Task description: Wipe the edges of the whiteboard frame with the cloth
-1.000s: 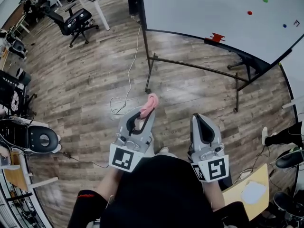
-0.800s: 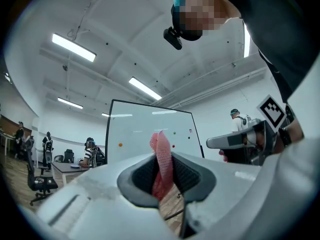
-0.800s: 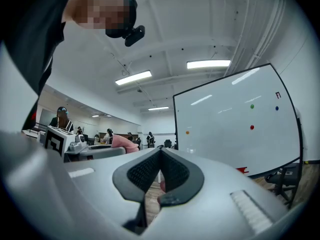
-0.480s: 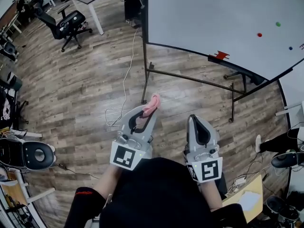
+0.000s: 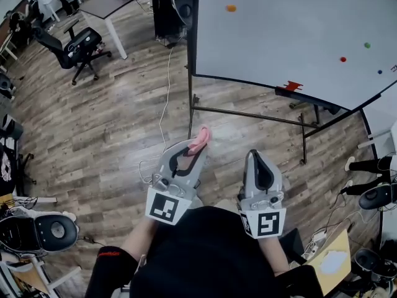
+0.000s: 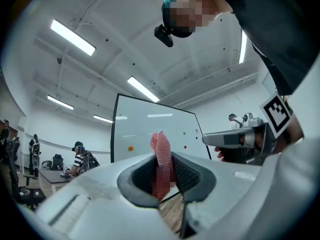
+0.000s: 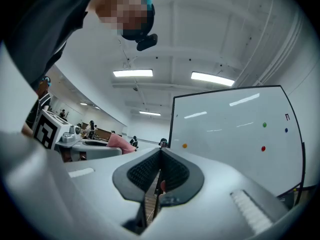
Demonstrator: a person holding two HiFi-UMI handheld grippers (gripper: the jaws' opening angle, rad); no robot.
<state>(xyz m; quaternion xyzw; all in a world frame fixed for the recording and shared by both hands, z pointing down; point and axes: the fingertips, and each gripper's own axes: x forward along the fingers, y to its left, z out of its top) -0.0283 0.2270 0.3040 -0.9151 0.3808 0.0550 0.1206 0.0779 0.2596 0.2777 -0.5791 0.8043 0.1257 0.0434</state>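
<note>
A large whiteboard (image 5: pixel 291 30) on a black wheeled stand stands ahead of me, with its dark left frame edge (image 5: pixel 193 30) and lower frame edge (image 5: pixel 267 87) in the head view. A pink cloth (image 5: pixel 199 139) sticks out past the tips of my left gripper (image 5: pixel 193 146), which is shut on it. The cloth (image 6: pixel 161 156) rises between the jaws in the left gripper view, with the whiteboard (image 6: pixel 150 134) behind. My right gripper (image 5: pixel 259 161) is shut and holds nothing. Both grippers hang well short of the board.
A red eraser (image 5: pixel 291 85) sits on the lower frame. Small coloured magnets (image 5: pixel 231 8) dot the board. A white cable (image 5: pixel 162 120) runs over the wooden floor. Office chairs (image 5: pixel 68 45) and a desk (image 5: pixel 115 2) stand at the left. A cardboard piece (image 5: pixel 329 259) lies at the lower right.
The view has tilted up, so more of the whiteboard shows. Both grippers keep their pose, the left one still shut on the cloth.
</note>
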